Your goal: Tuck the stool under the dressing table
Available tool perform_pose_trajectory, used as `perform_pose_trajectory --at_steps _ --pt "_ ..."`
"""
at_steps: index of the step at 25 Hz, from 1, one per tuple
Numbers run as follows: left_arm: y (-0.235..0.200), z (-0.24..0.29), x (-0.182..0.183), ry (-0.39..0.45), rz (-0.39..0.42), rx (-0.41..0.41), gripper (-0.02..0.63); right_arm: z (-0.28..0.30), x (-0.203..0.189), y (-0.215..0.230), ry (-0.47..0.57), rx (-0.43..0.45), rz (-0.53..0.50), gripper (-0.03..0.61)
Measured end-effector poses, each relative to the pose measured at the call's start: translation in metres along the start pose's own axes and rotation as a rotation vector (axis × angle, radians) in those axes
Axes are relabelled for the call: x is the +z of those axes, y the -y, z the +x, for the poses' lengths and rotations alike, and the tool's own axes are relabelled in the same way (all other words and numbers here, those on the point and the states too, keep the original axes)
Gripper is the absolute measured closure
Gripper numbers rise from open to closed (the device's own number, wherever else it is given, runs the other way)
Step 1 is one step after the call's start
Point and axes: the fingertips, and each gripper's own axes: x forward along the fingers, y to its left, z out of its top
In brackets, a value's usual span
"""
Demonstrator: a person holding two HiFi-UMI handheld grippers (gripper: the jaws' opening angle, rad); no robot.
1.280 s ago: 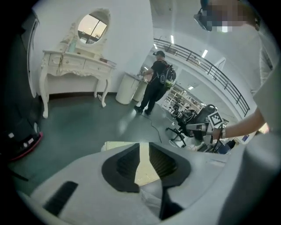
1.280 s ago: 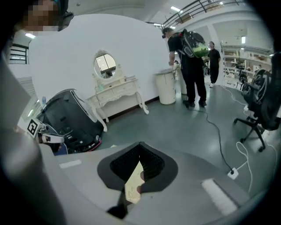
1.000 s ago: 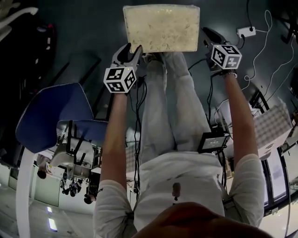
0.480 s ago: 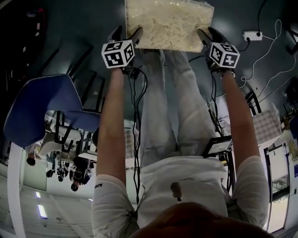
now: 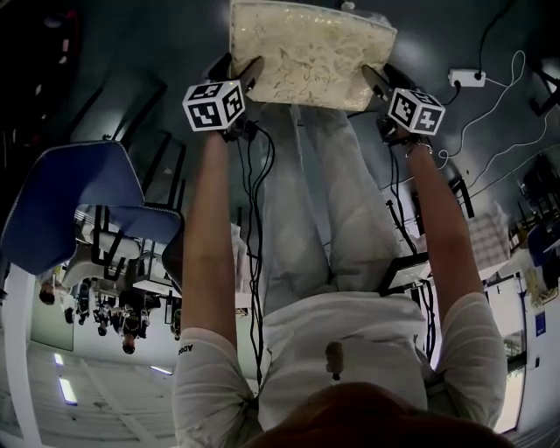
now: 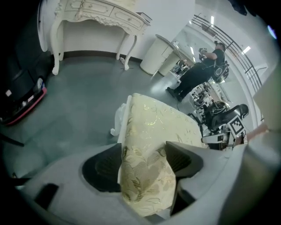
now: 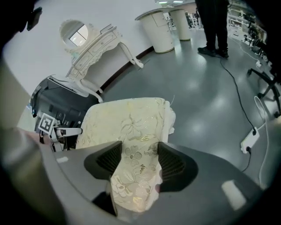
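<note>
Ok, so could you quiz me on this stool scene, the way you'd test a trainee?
1. True or false: the stool stands out on the open floor, not yet under the dressing table.
2. What sits between the jaws of both the left gripper and the right gripper? A. a cable B. the stool's cushion C. a table leg
3. Fill in: the chair at the left of the head view is ___ in colour.

Key
1. True.
2. B. The cushion's edge is between both pairs of jaws. The left jaws are closing and the right jaws are opening.
3. Blue.
</note>
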Motion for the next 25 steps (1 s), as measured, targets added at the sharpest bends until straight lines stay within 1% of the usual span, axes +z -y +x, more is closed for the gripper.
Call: perform_pose_trajectory --at_steps 4,6,8,14,19,25 --pt "0.008 0.007 0.003 -0.019 0.022 0.041 0.303 0.002 0.006 0.009 -0.077 -0.014 -0.024 0.316" --pt "0.011 0.011 0.008 -0.016 0.025 0.062 0.316 0.005 0.015 0.013 -0.085 -0.015 -0.036 0.318" --pt "0.005 0.011 0.015 -0.001 0.008 0.082 0.318 0.010 0.029 0.009 -0.084 -0.012 -0.053 0.319" --pt "-0.021 0.002 0.046 0.055 -0.052 0.124 0.322 0.033 0.081 -0.016 -0.068 0.013 -0.140 0.319" --pt "-0.043 -0.006 0.085 0.116 -0.078 0.139 0.328 0.050 0.135 -0.044 -0.031 0.029 -0.205 0.322" --pt "-0.071 -0.013 0.133 0.168 -0.117 0.160 0.333 0.077 0.195 -0.072 -0.020 0.042 -0.260 0.325"
